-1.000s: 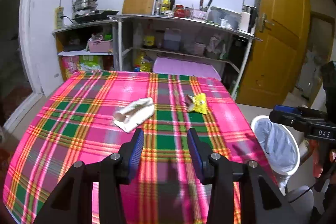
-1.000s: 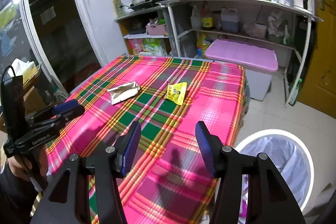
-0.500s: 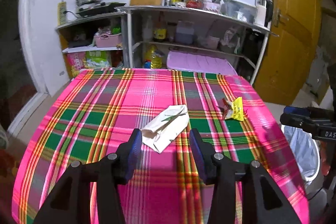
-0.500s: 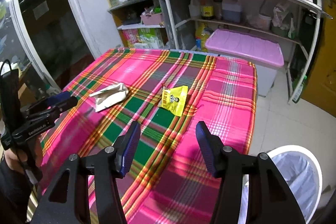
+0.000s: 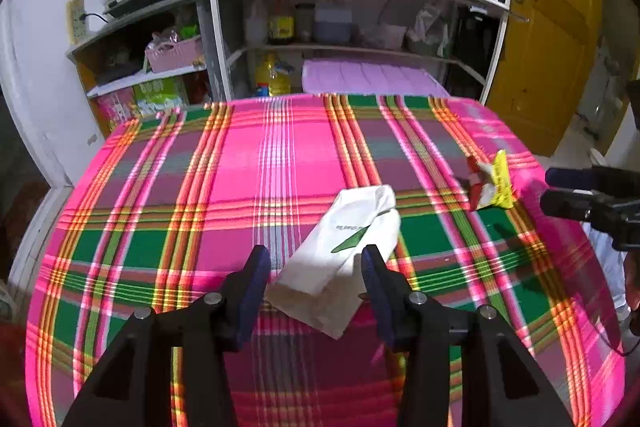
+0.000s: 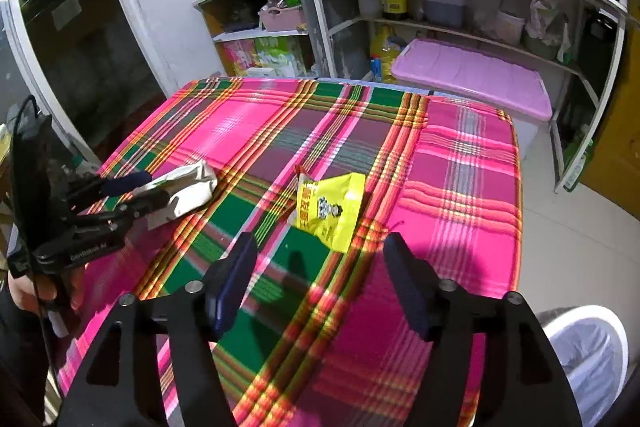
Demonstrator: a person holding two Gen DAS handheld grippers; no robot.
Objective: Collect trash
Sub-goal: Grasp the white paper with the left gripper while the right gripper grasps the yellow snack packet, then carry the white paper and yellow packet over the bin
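Note:
A white paper bag (image 5: 340, 259) lies on the pink plaid tablecloth (image 5: 224, 195). My left gripper (image 5: 316, 271) is open, its fingers on either side of the bag's near end. The bag also shows in the right wrist view (image 6: 188, 191), with the left gripper (image 6: 136, 195) around it. A yellow snack wrapper (image 6: 332, 211) lies just beyond my open right gripper (image 6: 320, 259). The wrapper shows in the left wrist view (image 5: 494, 183), close to the right gripper (image 5: 560, 191).
A white-lined trash bin (image 6: 588, 351) stands on the floor at the table's right edge. Metal shelves (image 5: 360, 7) with bottles and a purple-lidded box (image 6: 468, 79) stand behind the table. A yellow door (image 5: 548, 27) is at the right.
Both grippers moved forward over the table. The left one now straddles the white bag. The right one came close to the yellow wrapper.

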